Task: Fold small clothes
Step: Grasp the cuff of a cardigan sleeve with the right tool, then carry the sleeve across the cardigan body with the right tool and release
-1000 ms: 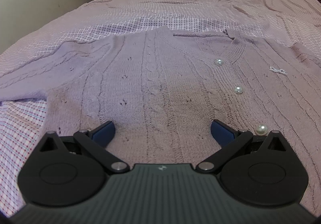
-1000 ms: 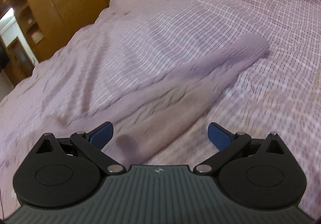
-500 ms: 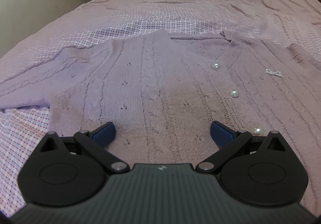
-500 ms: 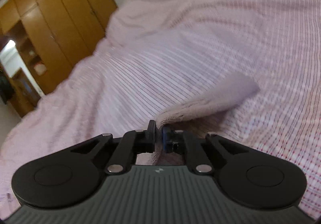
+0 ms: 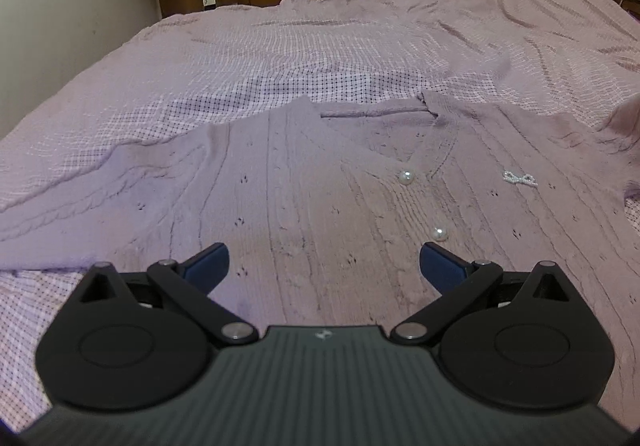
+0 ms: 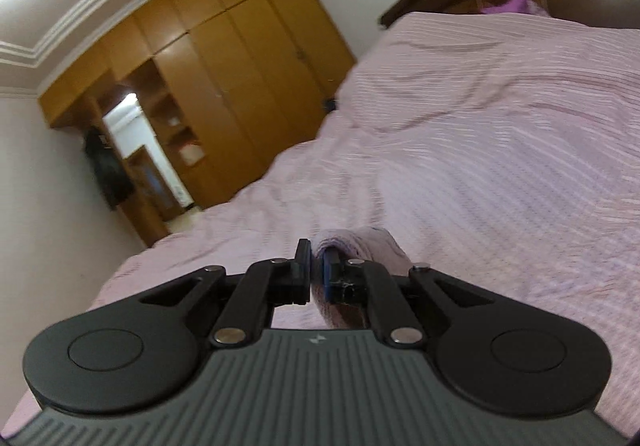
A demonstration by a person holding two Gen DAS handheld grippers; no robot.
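Two grippers over one lilac cardigan (image 5: 320,206) spread on the bed (image 5: 280,46): a sleeve fold is in hand.

Left wrist view: the left gripper (image 5: 323,266) hovers with fingers spread wide over the near hem, beside the pearl buttons (image 5: 439,233); I judge it should pin the body while the sleeve crosses. Open bedspread lies far and left; the bed edge runs along the left wall. Right wrist view: the right gripper (image 6: 316,266) has its fingers pinching the sleeve (image 6: 360,246), lifted clear; carry it low and level leftward. The wardrobe (image 6: 240,66) stands well apart.
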